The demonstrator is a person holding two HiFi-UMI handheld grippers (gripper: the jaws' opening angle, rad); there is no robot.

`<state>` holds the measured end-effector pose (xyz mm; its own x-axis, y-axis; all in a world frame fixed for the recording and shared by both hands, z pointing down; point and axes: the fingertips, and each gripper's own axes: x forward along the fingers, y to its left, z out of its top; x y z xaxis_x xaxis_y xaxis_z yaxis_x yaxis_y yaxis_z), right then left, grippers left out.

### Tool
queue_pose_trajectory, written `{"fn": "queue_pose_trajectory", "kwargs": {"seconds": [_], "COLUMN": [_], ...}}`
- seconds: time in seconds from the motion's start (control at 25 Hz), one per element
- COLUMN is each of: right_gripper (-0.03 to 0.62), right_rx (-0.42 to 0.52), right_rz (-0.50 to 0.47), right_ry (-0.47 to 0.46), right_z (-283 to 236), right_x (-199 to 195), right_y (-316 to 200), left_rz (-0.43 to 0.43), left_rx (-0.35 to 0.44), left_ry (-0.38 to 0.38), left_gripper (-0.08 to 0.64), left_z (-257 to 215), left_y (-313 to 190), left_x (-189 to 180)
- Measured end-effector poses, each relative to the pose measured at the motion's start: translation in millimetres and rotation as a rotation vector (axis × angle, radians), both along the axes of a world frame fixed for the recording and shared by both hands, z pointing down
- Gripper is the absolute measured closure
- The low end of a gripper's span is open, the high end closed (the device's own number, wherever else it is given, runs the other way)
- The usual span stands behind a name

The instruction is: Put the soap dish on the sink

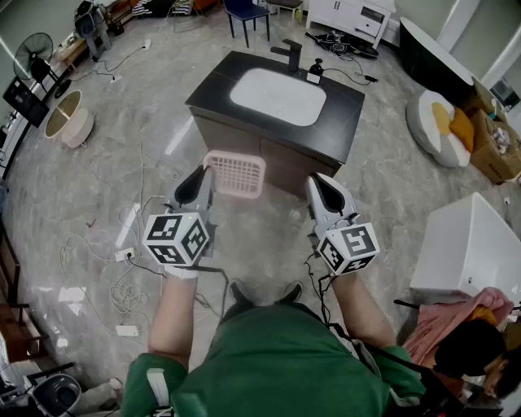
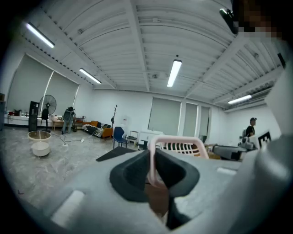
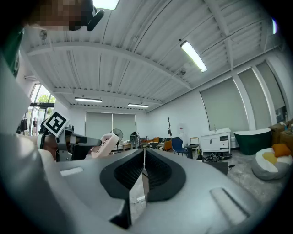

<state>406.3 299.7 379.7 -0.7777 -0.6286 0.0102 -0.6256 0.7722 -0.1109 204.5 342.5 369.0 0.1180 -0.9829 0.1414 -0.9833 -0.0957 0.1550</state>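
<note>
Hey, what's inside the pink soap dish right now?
Nothing shows inside the soap dish; its slatted bottom looks bare. The left gripper clamps one rim and covers that edge.

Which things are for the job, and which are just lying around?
For the job: pink slotted plastic soap dish, pinched in the left claw; white sink basin.
Lying about: round beige tub; blue chair; white floor cables.

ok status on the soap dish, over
Left gripper shut on pink soap dish rim, held in air. Right gripper shut, empty. Dish short of sink, not yet placed. Faucet at back edge only.
</note>
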Motion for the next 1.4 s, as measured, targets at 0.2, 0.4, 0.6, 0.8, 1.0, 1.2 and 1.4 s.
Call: {"fn": "queue_pose_trajectory", "kwargs": {"seconds": [0.2,0.4,0.6,0.8,1.0,1.2,1.4], "right_gripper": [0.584,0.584,0.584,0.584,0.584,0.584,0.584], "right_rx": [0.001,0.003,0.015,0.035,0.051,0.044,0.028], "right_rz": [0.0,0.007,0.031,0.053,0.075,0.076,0.049], "right_ry": [0.003,0.007,-0.012,-0.017,-0.02,-0.001,0.015], "right_z": [-4,-6,-14,-25,-33,-32,-27], "right_x": [-18,-35,-62,-105,-150,-181,-202], "right_y": [6,5,4,10,21,21,12], "left_rz": [-0.005,-0.013,-0.022,-0.033,-0.04,-0.064,-0.082], "left_rx": [0.0,0.003,0.015,0.032,0.042,0.032,0.023], "left_ry": [0.007,0.018,0.021,0.031,0.043,0.074,0.105], "left_gripper": [0.52,0.52,0.52,0.52,0.52,0.52,0.52], "left_z": [-3,-3,-6,-12,-11,2,11], "left_y": [7,9,13,24,38,42,36], "left_x": [-18,-40,-77,-133,-191,-234,-250]}}
